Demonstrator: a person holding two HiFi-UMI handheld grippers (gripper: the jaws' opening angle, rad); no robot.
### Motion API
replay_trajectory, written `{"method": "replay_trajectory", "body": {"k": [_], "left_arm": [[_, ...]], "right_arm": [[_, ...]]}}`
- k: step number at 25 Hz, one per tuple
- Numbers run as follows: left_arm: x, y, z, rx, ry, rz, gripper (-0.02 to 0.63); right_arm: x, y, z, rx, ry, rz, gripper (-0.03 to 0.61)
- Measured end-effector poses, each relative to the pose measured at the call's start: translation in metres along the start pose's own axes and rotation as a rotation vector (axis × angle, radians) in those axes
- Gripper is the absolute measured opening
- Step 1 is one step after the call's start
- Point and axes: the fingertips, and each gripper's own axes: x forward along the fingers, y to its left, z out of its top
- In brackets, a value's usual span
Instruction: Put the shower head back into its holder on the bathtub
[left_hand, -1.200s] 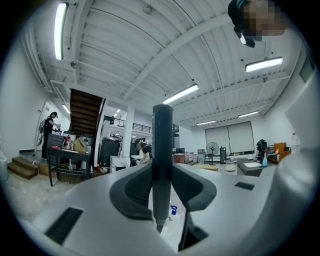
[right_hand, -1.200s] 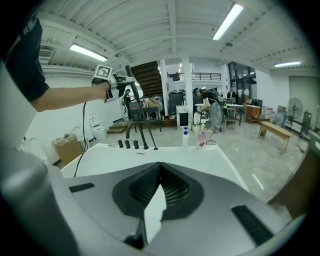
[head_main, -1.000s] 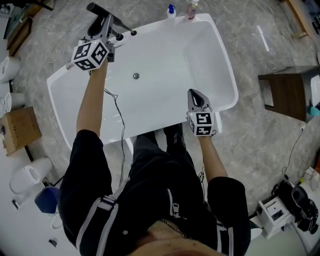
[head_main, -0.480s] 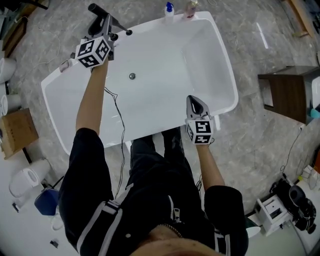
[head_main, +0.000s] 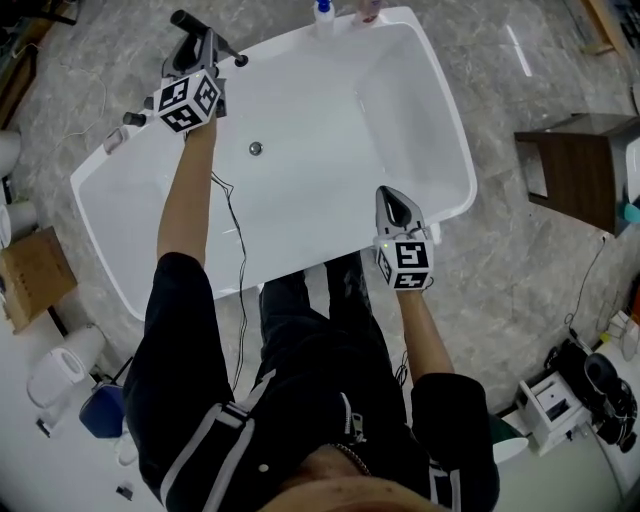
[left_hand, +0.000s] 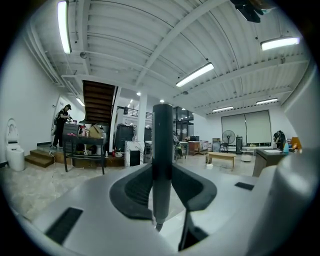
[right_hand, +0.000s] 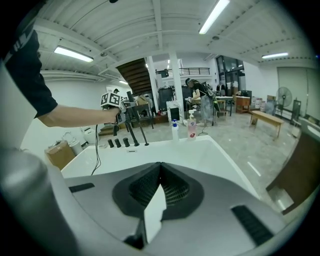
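Well, we hold the left tool (head_main: 197, 50) out over the far left corner of the tub (head_main: 447, 120), and its jaws are clamped on the shower head (left_hand: 162, 150) — a slim dark wand that stands upright between the pads in the left gripper view, its lower tip showing just below them. In the head view the wand slants across that corner, one end out past the rim above the floor (head_main: 520, 290), the other above the rim; whether it touches the rim we cannot tell. Three dark knobs (right_hand: 117, 142) stand in a row on the rim just beside it, as the right gripper view shows. Our right tool (head_main: 396, 203) hangs over the near right rim, tilted down toward the basin — its jaws are pressed together with nothing between them. Inside, the white tub shows only its drain (head_main: 256, 148), closer to the left end. Two bottles (right_hand: 192, 126) stand side by side on the far rim, well apart from both tools. A thin black cable (head_main: 235, 230) trails down from our left arm across the near rim.
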Motion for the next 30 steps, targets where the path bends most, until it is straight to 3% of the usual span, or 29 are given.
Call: {"method": "replay_trajectory", "body": {"k": [13, 24, 30], "left_arm": [[0.026, 0.016, -0.083, 0.034, 0.061, 0.029, 0.130], [0.056, 0.037, -0.134, 0.025, 0.090, 0.056, 0.130], [0.061, 0.050, -0.171, 0.014, 0.113, 0.081, 0.130]], "right_arm": [[0.017, -0.003, -0.041, 0.033, 0.074, 0.024, 0.009], [0.040, 0.004, -0.063, 0.030, 0.124, 0.065, 0.009], [0.042, 0.002, -0.093, 0.049, 0.176, 0.062, 0.009]]}}
